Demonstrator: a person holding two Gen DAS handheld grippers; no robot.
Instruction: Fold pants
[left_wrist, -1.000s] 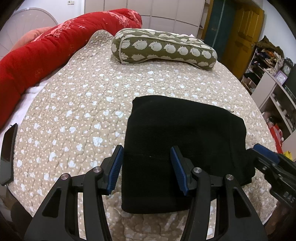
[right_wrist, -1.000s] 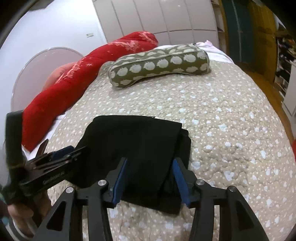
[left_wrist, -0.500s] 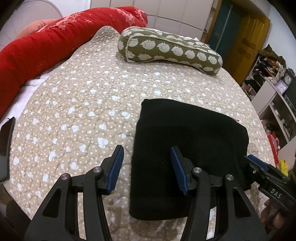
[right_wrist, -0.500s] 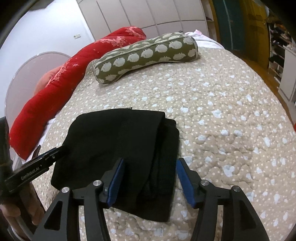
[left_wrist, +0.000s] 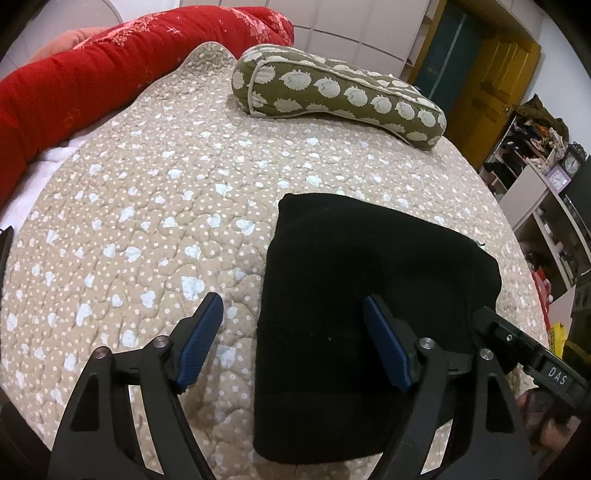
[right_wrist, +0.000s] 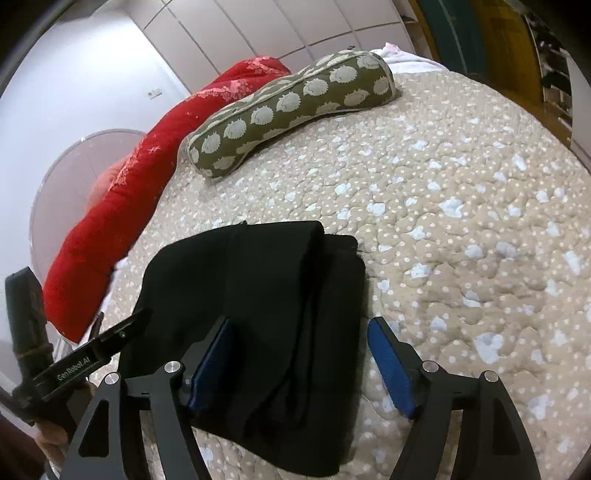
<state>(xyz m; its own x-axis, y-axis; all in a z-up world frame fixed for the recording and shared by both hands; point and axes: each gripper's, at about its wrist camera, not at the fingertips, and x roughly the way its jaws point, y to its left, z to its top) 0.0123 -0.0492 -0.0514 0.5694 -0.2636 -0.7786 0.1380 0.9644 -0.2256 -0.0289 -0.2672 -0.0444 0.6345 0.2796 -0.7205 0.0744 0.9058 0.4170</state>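
Left wrist view: we find the pants (left_wrist: 369, 314) folded into a compact block, lower centre on the bed (left_wrist: 147, 221). Left claw (left_wrist: 291, 339) and right claw (right_wrist: 299, 354) both gape wide, empty; we judge the fold finished, hence released.

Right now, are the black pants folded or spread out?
Folded: the black pants lie as a compact rectangle on the bedspread, stacked layers showing along one edge.

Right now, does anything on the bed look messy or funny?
Only a little. The pants lie folded on the bed, but their right side is uneven: the top layer stops short, so a lower layer sticks out as a strip. Both grippers are open, holding nothing. The pillow looks fine.
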